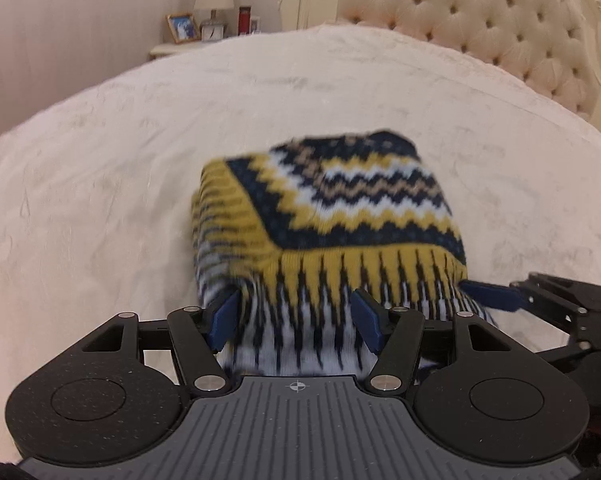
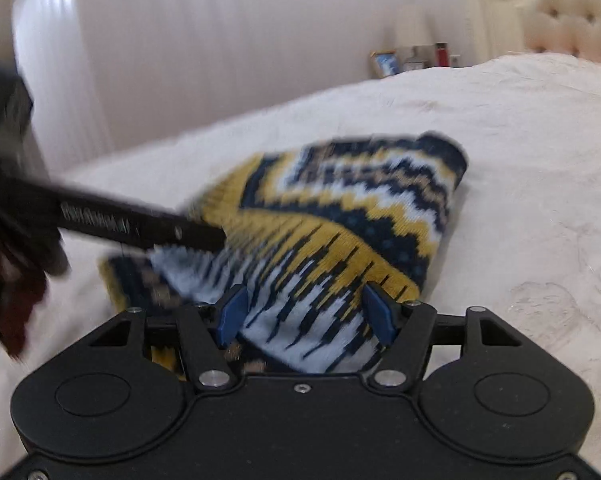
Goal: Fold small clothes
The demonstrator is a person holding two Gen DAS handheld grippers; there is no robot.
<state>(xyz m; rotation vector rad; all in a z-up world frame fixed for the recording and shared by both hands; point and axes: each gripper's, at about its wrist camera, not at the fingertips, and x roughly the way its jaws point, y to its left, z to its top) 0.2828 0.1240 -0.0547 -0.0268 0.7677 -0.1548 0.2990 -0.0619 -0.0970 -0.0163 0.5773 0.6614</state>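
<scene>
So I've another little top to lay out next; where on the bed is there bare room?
Bare white bedspread lies left of the folded navy, yellow and white zigzag knit sweater, and beyond it toward the cream tufted headboard. It is crowded at the sweater's near edge, where the left claw and right claw stand.

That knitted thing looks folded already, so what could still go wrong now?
1. The sweater still lies between the open blue pads of the left claw; pulling away could snag the knit and undo the fold.
2. The right claw straddles the same edge, and might drag it across the bedspread.
</scene>
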